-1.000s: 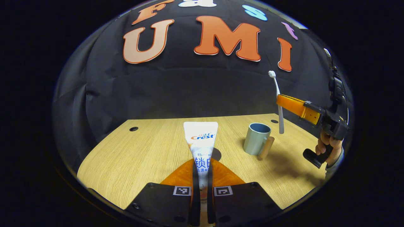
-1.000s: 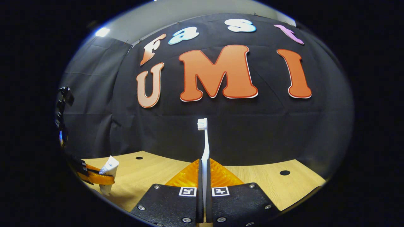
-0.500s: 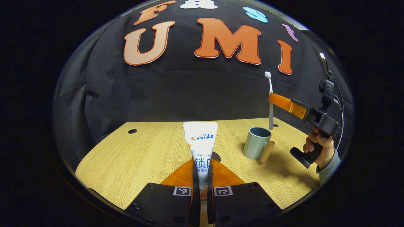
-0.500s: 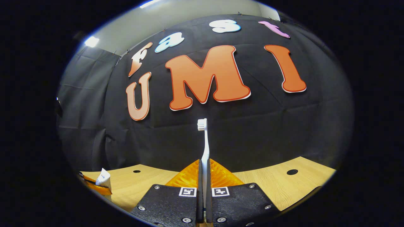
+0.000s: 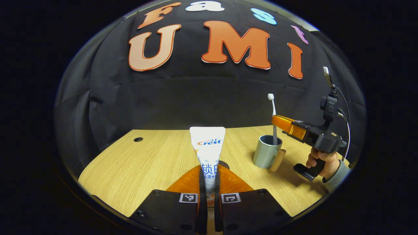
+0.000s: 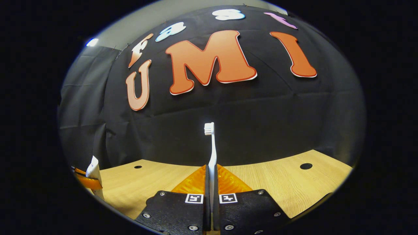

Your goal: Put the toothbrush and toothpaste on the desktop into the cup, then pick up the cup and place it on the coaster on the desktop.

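My left gripper [image 5: 209, 169] is shut on a white toothpaste tube [image 5: 208, 143], which stands upright above the wooden desktop [image 5: 137, 169]. To the right stands a grey-blue cup [image 5: 264, 153] with a wooden handle [image 5: 277, 160]. Above it, my right gripper [image 5: 277, 120], held by a hand [image 5: 321, 160], is shut on a white toothbrush [image 5: 273, 114] whose lower end dips inside the cup. In the right gripper view the toothbrush [image 6: 212, 147] rises bristles-up from my right gripper [image 6: 211, 169]. A dark round disc [image 5: 224, 163] lies partly hidden behind the tube.
Round holes mark the desktop at the back left [image 5: 138, 139] and back right [image 6: 306, 166]. The left gripper [image 6: 85, 181] with the tube [image 6: 92, 166] appears at the far left of the right gripper view. Black cloth walls close the back.
The right gripper has moved left and down with the toothbrush, bringing its lower end from beside the cup into the cup. The left gripper and the tube have stayed in place.
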